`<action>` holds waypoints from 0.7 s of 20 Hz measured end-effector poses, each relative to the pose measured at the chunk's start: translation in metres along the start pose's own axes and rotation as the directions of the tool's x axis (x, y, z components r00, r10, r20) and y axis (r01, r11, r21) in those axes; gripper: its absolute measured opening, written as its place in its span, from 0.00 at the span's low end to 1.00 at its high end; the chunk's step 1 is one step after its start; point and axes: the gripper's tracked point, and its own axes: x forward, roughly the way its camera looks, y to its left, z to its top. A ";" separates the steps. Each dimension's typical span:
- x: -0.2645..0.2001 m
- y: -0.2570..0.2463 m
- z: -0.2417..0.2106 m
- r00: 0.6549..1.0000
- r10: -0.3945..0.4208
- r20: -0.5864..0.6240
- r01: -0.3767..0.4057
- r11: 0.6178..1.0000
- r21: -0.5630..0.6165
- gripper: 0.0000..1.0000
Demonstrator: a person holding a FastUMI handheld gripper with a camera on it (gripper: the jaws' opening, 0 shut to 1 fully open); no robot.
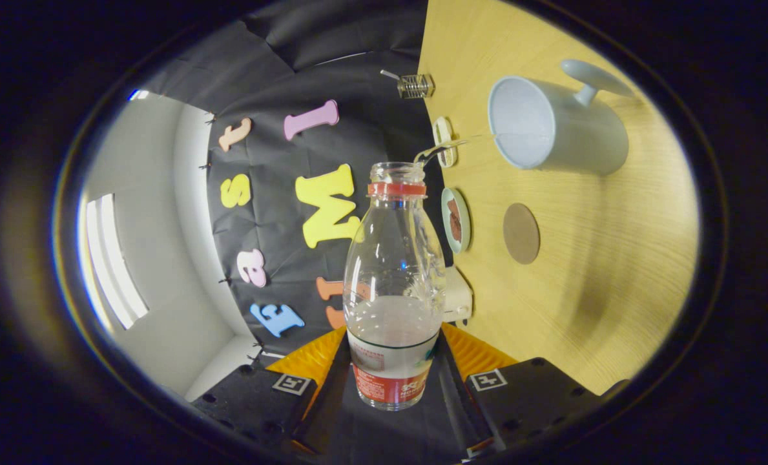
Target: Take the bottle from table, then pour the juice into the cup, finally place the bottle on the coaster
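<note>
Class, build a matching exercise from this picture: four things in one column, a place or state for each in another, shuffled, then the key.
Things:
1. bottle
2. cup
3. coaster
4. tool

Places or states:
A. bare brown disc on the wooden table
B. shut on the bottle
C. uncapped, partly filled, held between the fingers
D. pale blue, with a handle, beyond the coaster

Pairs: 1-C, 2-D, 3-A, 4-B

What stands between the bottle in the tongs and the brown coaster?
Nothing visible. The tongs are shut on the clear plastic bottle, and bare wooden table lies between it and the round brown coaster. The pale blue cup sits beyond the coaster.
</note>
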 end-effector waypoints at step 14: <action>0.002 0.004 -0.001 1.000 -0.005 -0.009 0.005 0.999 0.042 0.74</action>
